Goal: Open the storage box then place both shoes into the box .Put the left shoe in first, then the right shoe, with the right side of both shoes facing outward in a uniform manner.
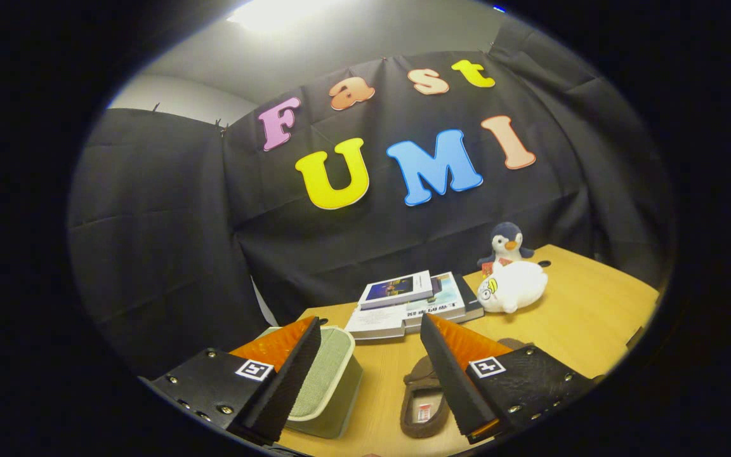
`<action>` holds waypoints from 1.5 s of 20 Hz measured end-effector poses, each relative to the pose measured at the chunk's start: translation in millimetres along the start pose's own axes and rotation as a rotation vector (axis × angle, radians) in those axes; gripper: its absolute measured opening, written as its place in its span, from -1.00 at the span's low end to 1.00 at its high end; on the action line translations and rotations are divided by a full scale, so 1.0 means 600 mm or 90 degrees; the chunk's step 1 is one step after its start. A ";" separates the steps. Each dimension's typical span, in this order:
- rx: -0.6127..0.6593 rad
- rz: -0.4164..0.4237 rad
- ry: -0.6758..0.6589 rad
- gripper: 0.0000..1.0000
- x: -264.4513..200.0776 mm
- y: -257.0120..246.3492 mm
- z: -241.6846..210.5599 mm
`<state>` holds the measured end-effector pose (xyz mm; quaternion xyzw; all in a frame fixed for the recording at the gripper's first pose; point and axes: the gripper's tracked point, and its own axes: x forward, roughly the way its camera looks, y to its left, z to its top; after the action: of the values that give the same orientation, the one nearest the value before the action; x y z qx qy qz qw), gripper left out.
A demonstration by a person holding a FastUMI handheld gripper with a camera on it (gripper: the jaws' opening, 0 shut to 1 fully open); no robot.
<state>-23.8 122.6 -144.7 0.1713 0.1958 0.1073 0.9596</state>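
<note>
Gripper view: we log the gripper [370, 371] with fingers spread wide, holding nothing, above the wooden table [581, 317]. Green storage box [326, 381], lid down, sits just beside the left finger; one brown shoe [426, 400] lies right of that box, by the right finger. Books [413, 301] and plush toys [511, 279] lie beyond the box. Next, we judge, catch the lid's rim squarely and lift slowly.
</note>
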 end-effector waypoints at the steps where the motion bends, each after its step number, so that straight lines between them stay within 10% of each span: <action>1: 0.015 0.004 0.015 0.93 0.004 0.004 -0.011; 30: 0.583 0.173 0.285 0.90 0.069 0.114 -0.234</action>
<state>-53.7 237.2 -254.4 0.5697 0.3987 0.1682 0.6986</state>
